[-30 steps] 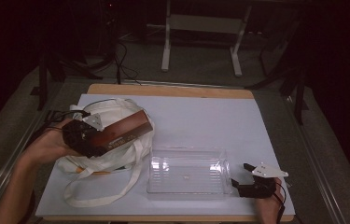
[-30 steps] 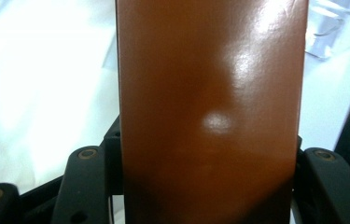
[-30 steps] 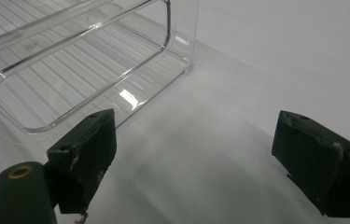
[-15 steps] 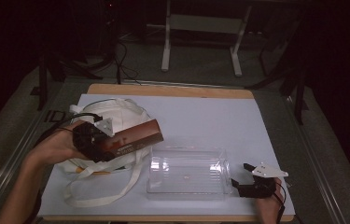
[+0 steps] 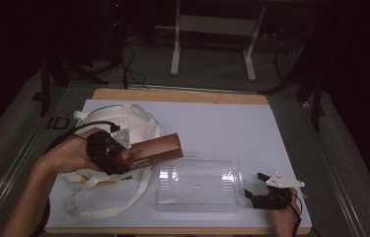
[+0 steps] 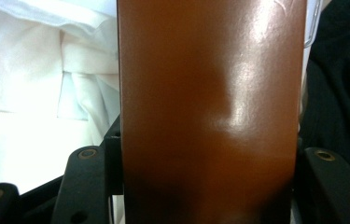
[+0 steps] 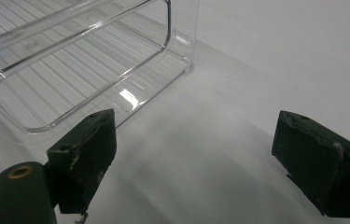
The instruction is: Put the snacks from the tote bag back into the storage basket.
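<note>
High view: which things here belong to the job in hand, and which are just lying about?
In the job:
- brown box, clamped in the left claw
- white cloth bag beneath it
- clear plastic bin, toward which the box points

Lying about:
- right claw, open and holding nothing, beside the bin
- metal stand behind the table
- cables on the floor

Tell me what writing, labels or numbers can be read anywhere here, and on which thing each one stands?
Nothing can be read for certain.
Brown box in the left gripper: a pale patch of print on its side, too small and blurred to read; in the left gripper view its face is plain.
Marking at the table's left edge: too dim to read.
White cloth bag, clear plastic tray, right gripper: no text.
</note>
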`<control>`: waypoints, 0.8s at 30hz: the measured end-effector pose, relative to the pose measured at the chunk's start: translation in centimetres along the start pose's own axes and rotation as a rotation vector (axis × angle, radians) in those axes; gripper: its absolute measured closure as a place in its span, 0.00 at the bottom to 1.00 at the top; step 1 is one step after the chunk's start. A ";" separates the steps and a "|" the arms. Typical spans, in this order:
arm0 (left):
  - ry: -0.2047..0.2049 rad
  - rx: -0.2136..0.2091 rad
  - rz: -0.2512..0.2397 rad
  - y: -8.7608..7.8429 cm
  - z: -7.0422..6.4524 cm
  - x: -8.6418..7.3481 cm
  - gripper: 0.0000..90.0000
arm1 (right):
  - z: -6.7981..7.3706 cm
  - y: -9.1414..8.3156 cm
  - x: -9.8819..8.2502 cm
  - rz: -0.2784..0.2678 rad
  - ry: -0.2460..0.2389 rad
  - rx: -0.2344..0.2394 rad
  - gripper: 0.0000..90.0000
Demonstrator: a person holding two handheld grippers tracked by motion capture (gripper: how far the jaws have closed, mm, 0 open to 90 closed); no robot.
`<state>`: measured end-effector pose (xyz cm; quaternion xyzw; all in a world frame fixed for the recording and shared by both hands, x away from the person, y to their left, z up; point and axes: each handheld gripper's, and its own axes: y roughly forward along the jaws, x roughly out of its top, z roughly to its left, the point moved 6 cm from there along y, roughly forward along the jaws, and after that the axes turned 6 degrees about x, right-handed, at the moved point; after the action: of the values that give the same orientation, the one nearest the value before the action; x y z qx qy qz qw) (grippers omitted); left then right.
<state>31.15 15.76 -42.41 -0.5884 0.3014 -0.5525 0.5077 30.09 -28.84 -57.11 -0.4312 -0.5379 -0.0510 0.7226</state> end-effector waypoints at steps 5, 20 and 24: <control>0.027 -0.014 0.008 0.1 -0.5 0.6 0.49 | 0.0 0.0 0.0 -0.001 0.000 0.000 0.15; 0.101 -0.042 0.038 1.2 -2.2 1.9 0.49 | 0.0 0.0 0.0 -0.001 -0.001 -0.005 0.15; 0.111 -0.049 0.048 1.6 -2.5 2.1 0.49 | 0.0 0.0 0.0 -0.002 -0.002 -0.005 0.15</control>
<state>29.58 12.66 -43.50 -0.5616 0.3567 -0.5644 0.4888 30.06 -28.83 -57.09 -0.4324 -0.5391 -0.0527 0.7209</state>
